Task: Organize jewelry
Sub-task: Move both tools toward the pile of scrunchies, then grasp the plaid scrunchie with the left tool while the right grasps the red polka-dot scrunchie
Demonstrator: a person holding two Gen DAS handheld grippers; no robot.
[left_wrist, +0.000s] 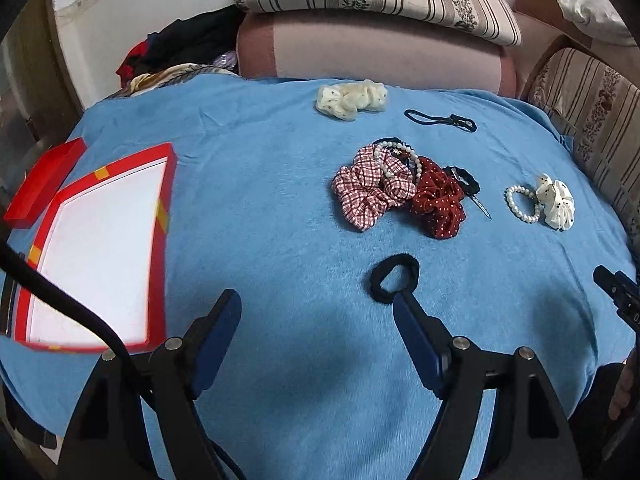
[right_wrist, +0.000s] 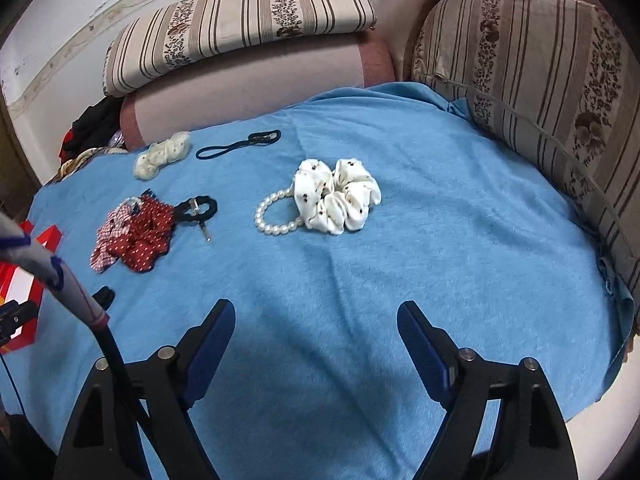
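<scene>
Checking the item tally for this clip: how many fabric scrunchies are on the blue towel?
4: cream scrunchie at the far edge; checked scrunchie and red dotted scrunchie touching mid-towel; white dotted scrunchie beside the pearl bracelet. More may hide beneath the pile.

Fabric scrunchies: four — one red-and-white checked [left_wrist: 372, 192], one dark red dotted [left_wrist: 438, 202], one white with dark spots [left_wrist: 556, 204], one cream dotted [left_wrist: 352, 98].
Pearl bead bracelets: two — one [left_wrist: 520, 204] beside the white scrunchie, one [left_wrist: 394, 156] atop the checked scrunchie.
Black elastic hair ties: two [left_wrist: 394, 282] [left_wrist: 468, 180].
Thin dark headband: one [left_wrist: 440, 120].
Metal hair clip: one [left_wrist: 482, 208].
Red boxes: one [left_wrist: 160, 240], with one red lid [left_wrist: 44, 184].
</scene>
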